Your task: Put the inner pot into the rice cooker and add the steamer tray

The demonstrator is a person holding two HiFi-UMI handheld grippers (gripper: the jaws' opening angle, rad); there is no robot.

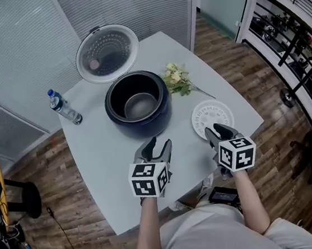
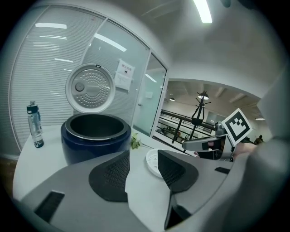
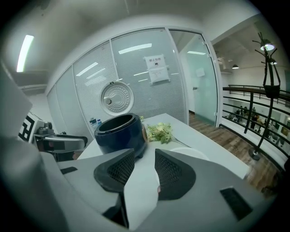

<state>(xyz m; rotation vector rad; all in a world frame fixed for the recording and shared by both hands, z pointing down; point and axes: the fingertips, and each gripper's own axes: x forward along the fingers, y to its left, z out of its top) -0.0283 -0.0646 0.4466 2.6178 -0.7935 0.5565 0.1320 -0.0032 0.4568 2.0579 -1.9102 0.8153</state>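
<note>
The dark blue rice cooker (image 1: 137, 103) stands mid-table with its round lid (image 1: 107, 52) swung up. The grey metal inner pot (image 1: 140, 105) sits inside it. The white perforated steamer tray (image 1: 213, 118) lies flat on the table right of the cooker. My left gripper (image 1: 158, 149) hovers in front of the cooker, open and empty. My right gripper (image 1: 216, 133) hangs over the tray's near edge, open too, with nothing between its jaws. The left gripper view shows the cooker (image 2: 95, 136) and tray (image 2: 153, 161) beyond the left gripper (image 2: 143, 154). The right gripper (image 3: 145, 152) faces the cooker (image 3: 121, 133) and tray (image 3: 188, 152).
A sprig of pale flowers (image 1: 177, 79) lies between the cooker and the tray. A water bottle (image 1: 63, 107) stands at the table's left edge. The white table (image 1: 112, 177) ends just before the person's body. A glass wall runs behind it, with wood floor around.
</note>
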